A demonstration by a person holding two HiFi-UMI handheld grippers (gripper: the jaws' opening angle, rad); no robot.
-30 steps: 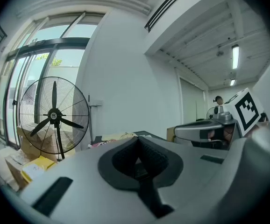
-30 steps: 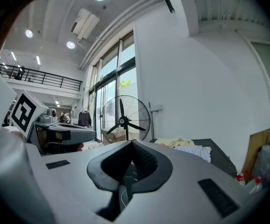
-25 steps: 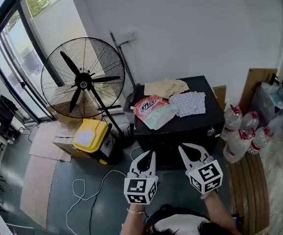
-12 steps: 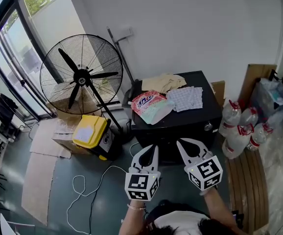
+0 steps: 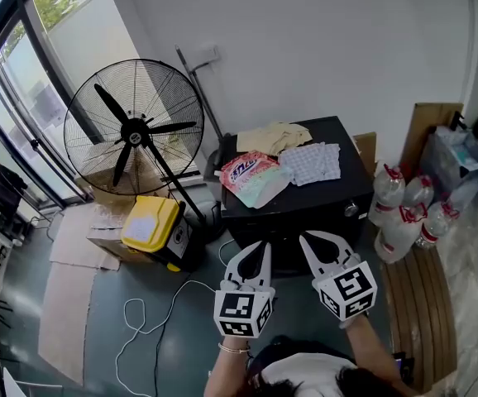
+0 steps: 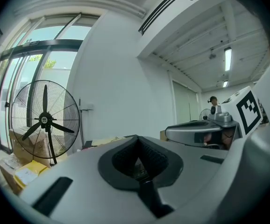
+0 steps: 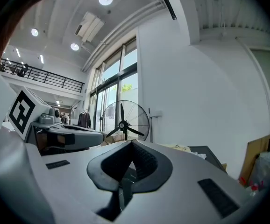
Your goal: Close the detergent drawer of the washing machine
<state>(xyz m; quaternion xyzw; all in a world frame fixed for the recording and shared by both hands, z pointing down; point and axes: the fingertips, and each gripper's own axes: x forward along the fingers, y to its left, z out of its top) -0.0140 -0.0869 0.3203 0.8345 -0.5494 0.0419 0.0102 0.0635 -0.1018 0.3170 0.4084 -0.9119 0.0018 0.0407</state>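
A black box-shaped machine (image 5: 322, 209) stands against the white wall, with a round knob (image 5: 351, 210) on its front; I cannot make out a detergent drawer on it. Both grippers hover side by side just in front of it, touching nothing. My left gripper (image 5: 260, 246) is shut and empty, its tips meeting in the left gripper view (image 6: 135, 137). My right gripper (image 5: 304, 238) is also shut and empty, jaws closed together in the right gripper view (image 7: 131, 142).
On the machine's top lie a pink detergent bag (image 5: 254, 179), a checked cloth (image 5: 311, 163) and a beige cloth (image 5: 274, 137). A large floor fan (image 5: 134, 127) and a yellow-lidded box (image 5: 150, 224) stand at left, with a white cable (image 5: 152, 325) on the floor. Water bottles (image 5: 404, 215) are at right.
The view has shifted a little; both grippers stay shut and hold nearly the same place in front of the machine.
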